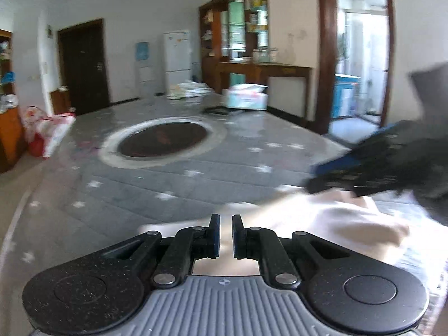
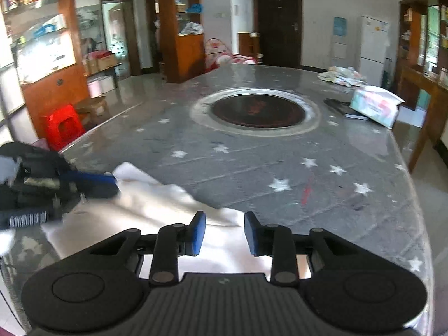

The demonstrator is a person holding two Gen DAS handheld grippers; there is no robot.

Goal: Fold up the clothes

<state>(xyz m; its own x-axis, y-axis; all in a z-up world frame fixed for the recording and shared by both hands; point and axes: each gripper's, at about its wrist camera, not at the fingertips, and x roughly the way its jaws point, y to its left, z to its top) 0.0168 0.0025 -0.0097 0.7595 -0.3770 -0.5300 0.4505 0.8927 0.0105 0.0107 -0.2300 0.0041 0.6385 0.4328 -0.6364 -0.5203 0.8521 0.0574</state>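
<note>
At the bottom centre of my left wrist view, the left gripper (image 1: 226,235) had its blue-padded fingers nearly together, a thin gap showing, nothing clamped. In my right wrist view, the right gripper (image 2: 224,233) sat low centre, fingers apart and empty. Just beyond both lay the pale cream cloth garment (image 2: 145,210), rumpled and partly doubled over on the grey star-patterned table cover (image 2: 280,162). I judged the fold barely begun: edges uneven, smoothing left. Farther off, mid-frame, sat the dark round inset hotplate (image 2: 256,109).
</note>
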